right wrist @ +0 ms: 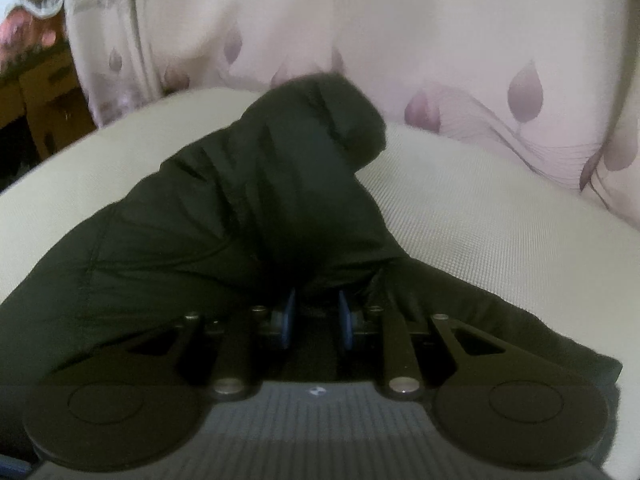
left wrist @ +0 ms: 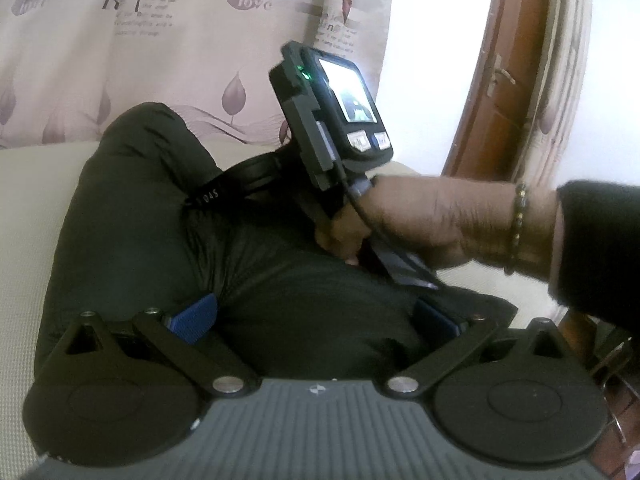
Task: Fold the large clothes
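A dark green padded jacket (left wrist: 168,216) lies bunched on a cream woven bed (left wrist: 24,248), which carries everything here. Behind the bed's far edge hangs a pale curtain (left wrist: 192,32) printed with purple leaves and lettering.

In the left wrist view, the left hand-held gripper (left wrist: 316,318) has its blue pads spread wide, one on each side of a broad swell of jacket; the pads (left wrist: 196,318) rest at the fabric but do not pinch it. Farther along the jacket, toward the bed's right side, a bare hand (left wrist: 404,228) wearing a beaded bracelet (left wrist: 518,228) grips the handle of the right hand-held gripper (right wrist: 316,316), whose small lit screen (left wrist: 352,96) faces this camera. A wooden door (left wrist: 496,92) stands beyond the bed's right edge.

In the right wrist view, the right tool's blue pads stand close together, a narrow gap between them, with a dark fold of the jacket caught there. The fabric rises from the pads in a steep ridge toward the bed's far edge, where a rounded end of the jacket stands up. Bare cream bed shows on both sides of the ridge. A wooden cabinet (right wrist: 36,92) sits past the bed's left edge.
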`<act>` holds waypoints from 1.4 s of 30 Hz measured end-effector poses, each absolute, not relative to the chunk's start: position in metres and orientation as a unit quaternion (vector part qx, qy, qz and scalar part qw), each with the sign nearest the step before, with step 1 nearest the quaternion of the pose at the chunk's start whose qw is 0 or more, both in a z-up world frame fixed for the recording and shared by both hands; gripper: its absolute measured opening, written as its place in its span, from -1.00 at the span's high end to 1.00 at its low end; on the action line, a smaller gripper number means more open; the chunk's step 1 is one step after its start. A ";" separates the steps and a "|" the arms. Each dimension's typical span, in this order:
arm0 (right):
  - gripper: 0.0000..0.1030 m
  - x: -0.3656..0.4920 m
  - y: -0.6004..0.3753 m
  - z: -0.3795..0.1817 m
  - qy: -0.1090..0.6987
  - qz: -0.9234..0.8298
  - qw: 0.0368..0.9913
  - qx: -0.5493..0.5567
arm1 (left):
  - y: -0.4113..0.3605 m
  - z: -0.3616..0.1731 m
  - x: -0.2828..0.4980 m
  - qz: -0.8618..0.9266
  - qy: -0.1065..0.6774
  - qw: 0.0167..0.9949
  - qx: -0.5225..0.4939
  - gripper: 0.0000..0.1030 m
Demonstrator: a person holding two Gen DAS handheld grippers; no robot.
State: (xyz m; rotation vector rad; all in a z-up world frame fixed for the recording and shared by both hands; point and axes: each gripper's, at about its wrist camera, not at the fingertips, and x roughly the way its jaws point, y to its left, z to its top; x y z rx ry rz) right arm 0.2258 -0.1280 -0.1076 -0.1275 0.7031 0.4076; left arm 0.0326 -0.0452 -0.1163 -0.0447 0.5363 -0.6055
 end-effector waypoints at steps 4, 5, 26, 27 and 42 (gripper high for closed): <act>0.57 0.219 -0.132 -0.111 0.320 0.194 0.926 -0.049 | -0.043 -0.121 0.032 -0.298 0.255 0.920 -0.018 -1.00; 0.57 0.219 -0.133 -0.111 0.319 0.194 0.926 -0.046 | -0.043 -0.121 0.033 -0.299 0.255 0.919 -0.017 -1.00; 0.03 -0.001 -0.256 -0.080 0.265 0.204 0.942 0.014 | -0.040 -0.124 0.036 -0.298 0.256 0.919 -0.012 -1.00; 0.03 -0.014 -0.256 -0.087 0.259 0.197 0.945 0.004 | -0.041 -0.125 0.036 -0.298 0.255 0.920 -0.012 -1.00; 0.09 -0.014 -0.305 -0.137 0.289 0.207 0.914 0.195 | -0.012 -0.113 0.020 -0.292 0.227 0.927 -0.056 -0.99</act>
